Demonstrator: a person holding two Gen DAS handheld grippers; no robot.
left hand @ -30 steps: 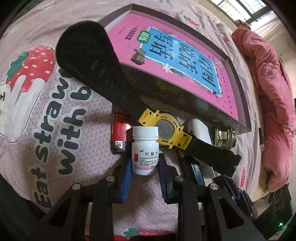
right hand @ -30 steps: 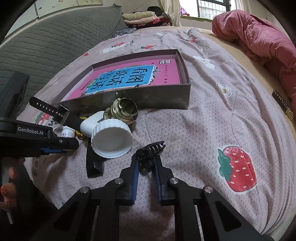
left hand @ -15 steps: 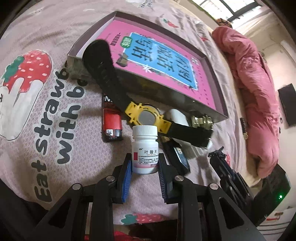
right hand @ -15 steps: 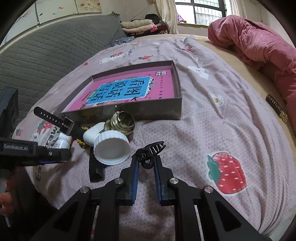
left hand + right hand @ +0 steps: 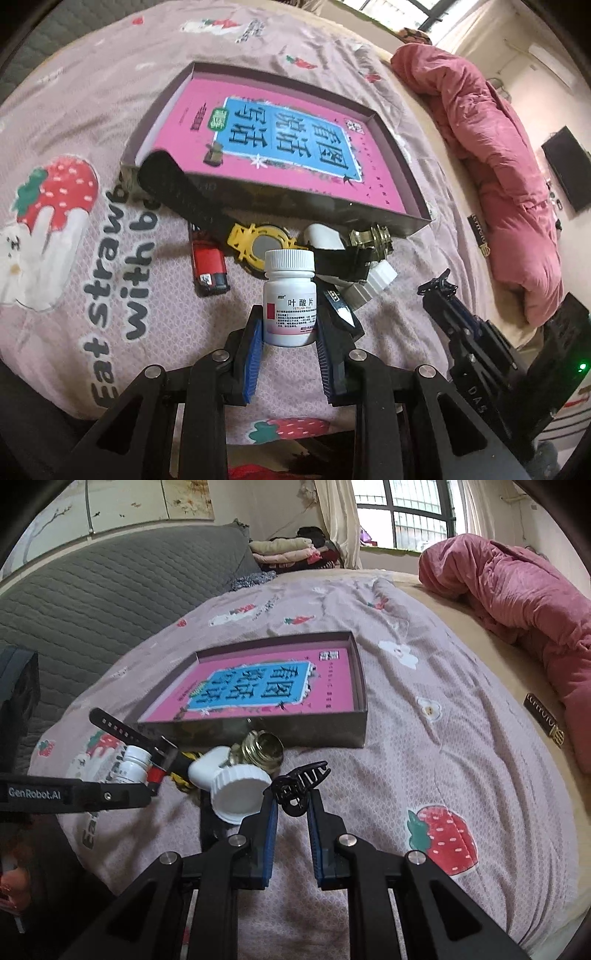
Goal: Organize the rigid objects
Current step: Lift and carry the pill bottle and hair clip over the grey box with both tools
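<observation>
Small white plastic pill bottle (image 5: 289,297) pinched upright in left claw (image 5: 289,334) — black plastic hair claw clip (image 5: 297,788) clamped in right claw (image 5: 291,805), above bed.

Beside the cardboard box (image 5: 413,206) with its glossy pink printed book (image 5: 280,147), the pill bottle (image 5: 289,299) is smooth white plastic with a paper label. The hair claw (image 5: 297,788) is shiny black plastic, the jar (image 5: 264,751) is glass with a brassy metal rim, and the bed sheet (image 5: 424,768) is matt woven cloth.

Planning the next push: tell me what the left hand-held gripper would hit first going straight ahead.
Probably the yellow watch, just beyond the pill bottle that the left hand-held gripper holds; depth is unclear.
</observation>
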